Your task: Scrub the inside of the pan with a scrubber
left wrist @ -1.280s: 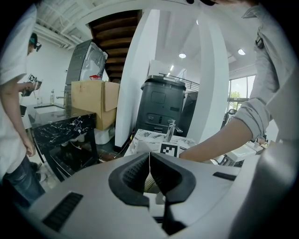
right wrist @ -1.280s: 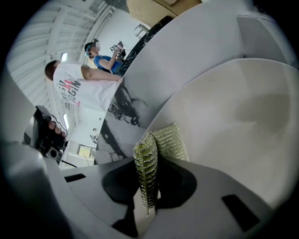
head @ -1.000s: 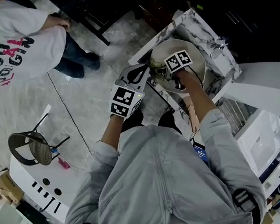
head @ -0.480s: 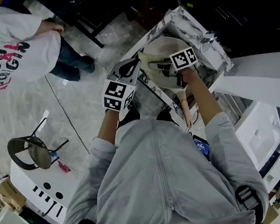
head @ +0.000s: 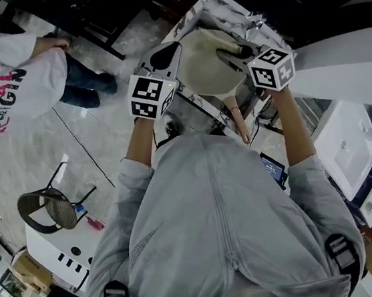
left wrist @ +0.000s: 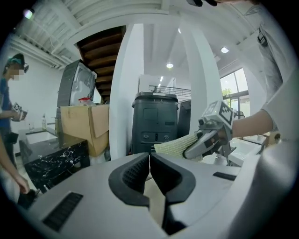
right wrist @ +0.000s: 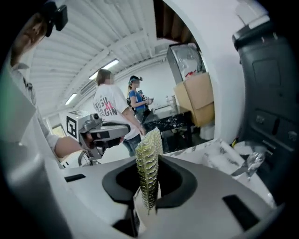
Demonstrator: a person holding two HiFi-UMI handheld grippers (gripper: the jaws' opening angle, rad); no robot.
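Left gripper (left wrist: 149,161) jaws pressed tight together, nothing seen between the tips, just left of the pan (head: 199,65), which lies between both grippers, handle toward the person; right gripper (right wrist: 149,162), at pan's right side, clamped on upright scrubber (right wrist: 149,142).

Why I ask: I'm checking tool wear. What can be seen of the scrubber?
The scrubber is a thin, flat pad of yellowish-green, mesh-like weave. The right gripper has its jaws shut on the pad's lower part, so it stands upright and edge-on in that gripper's view, with its top sticking out past the jaw tips. Whether it touches the pan cannot be told.
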